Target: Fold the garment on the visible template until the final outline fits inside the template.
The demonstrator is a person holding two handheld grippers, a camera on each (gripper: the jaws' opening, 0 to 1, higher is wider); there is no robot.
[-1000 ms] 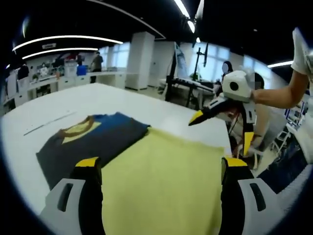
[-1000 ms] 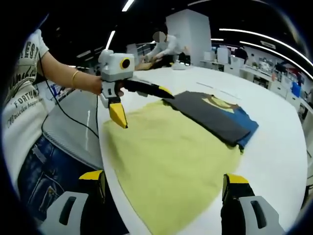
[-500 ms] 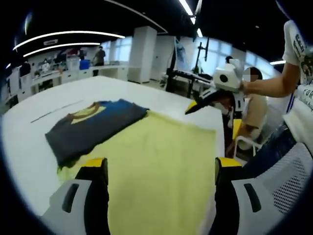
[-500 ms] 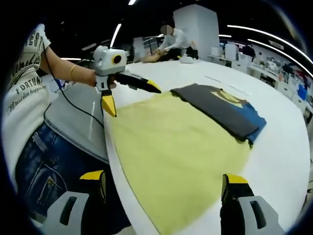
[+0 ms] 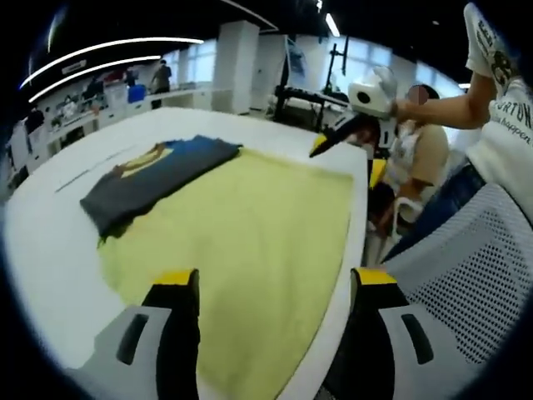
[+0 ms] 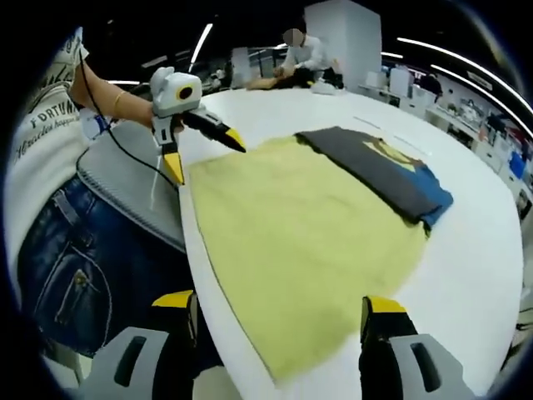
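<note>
A dark grey and blue garment (image 5: 154,171) lies folded on the far left part of a yellow template cloth (image 5: 250,217) spread over the white table (image 5: 46,250). My left gripper (image 5: 275,279) is open at the cloth's near edge, nothing between its fingers. My right gripper (image 5: 346,162), held in a hand, hangs open over the cloth's far right corner. In the right gripper view the garment (image 6: 379,171) covers the far right end of the cloth (image 6: 308,242). There my right gripper (image 6: 279,304) is open at the near edge and my left gripper (image 6: 204,157) hovers open at the far left corner.
A mesh chair (image 5: 466,275) stands beside the table on the right, and a seated person (image 5: 412,146) is behind it. The person holding the grippers, in jeans (image 6: 75,250), stands along the table edge by a grey chair (image 6: 125,179). Another person (image 6: 304,54) leans over a far table.
Both grippers have drawn back and apart, so more of the yellow cloth and the table edge shows. The folded garment lies as before. Both stay open.
</note>
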